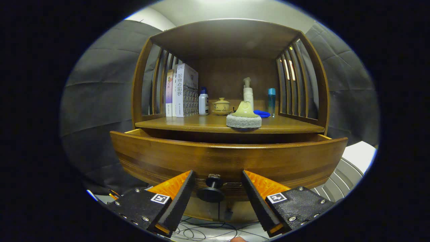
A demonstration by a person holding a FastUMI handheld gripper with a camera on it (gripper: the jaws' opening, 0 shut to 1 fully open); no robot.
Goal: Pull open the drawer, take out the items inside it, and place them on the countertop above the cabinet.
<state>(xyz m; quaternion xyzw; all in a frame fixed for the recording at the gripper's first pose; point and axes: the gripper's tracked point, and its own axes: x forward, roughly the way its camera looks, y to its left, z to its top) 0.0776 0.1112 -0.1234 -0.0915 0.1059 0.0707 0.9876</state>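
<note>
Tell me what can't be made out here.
- Drawer contents: gripper view, hidden behind the drawer front.
- Blue item: partly hidden behind the scrubber.
- Hand-held gripper: open around the knob, touching nothing.

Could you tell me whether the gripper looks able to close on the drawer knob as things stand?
Probably yes: the gripper is open, its fingers either side of the knob on the partly open drawer, with nothing between them.
</note>
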